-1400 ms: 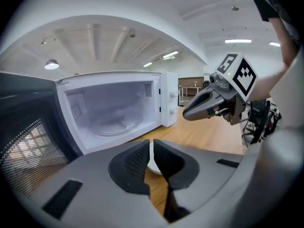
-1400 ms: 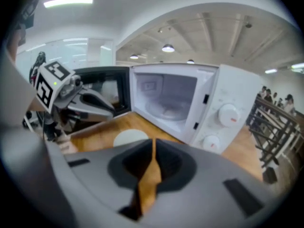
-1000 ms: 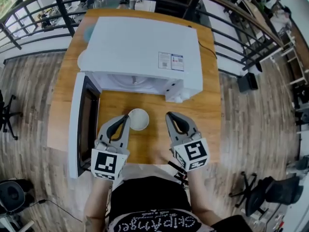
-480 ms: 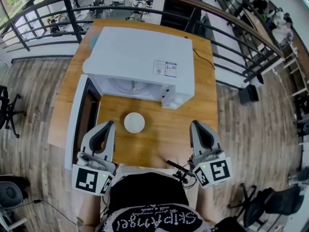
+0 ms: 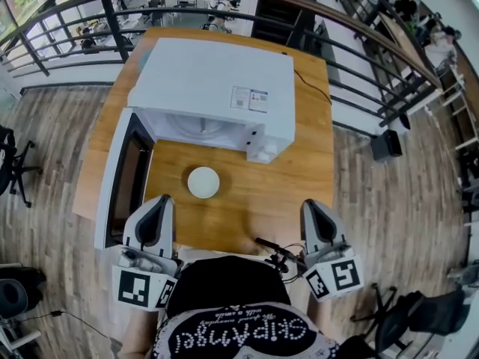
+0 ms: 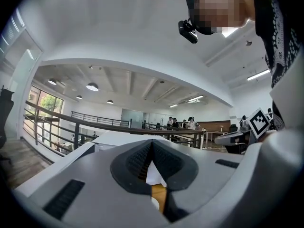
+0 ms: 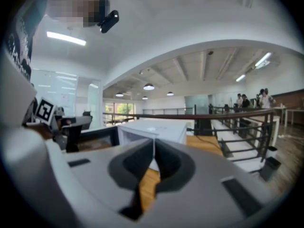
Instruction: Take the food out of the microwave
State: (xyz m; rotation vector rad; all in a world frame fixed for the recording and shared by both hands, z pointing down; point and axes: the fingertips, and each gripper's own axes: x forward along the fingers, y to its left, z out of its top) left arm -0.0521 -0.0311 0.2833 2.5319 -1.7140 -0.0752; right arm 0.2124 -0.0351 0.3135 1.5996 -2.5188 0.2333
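A small round white dish (image 5: 203,182) sits on the wooden table (image 5: 247,208), just in front of the white microwave (image 5: 213,88). The microwave's cavity is open, and its door (image 5: 120,178) is swung out to the left. My left gripper (image 5: 163,200) is at the table's near edge, down-left of the dish, shut and empty. Shut and empty too, my right gripper (image 5: 310,204) is at the near edge, well right of the dish. In the left gripper view, the closed jaws (image 6: 152,144) point at the microwave (image 6: 116,137). The right gripper view shows the right gripper's closed jaws (image 7: 154,141) before the microwave (image 7: 156,127).
A black cable (image 5: 314,84) runs off the table's far right corner. A dark railing (image 5: 359,21) curves around behind the table. Office chairs (image 5: 408,298) stand on the wooden floor to the right and left. My own torso is at the table's near edge.
Both grippers have drawn back from the dish toward my body and spread apart. The dish stays where it was on the table. The microwave door stays open.
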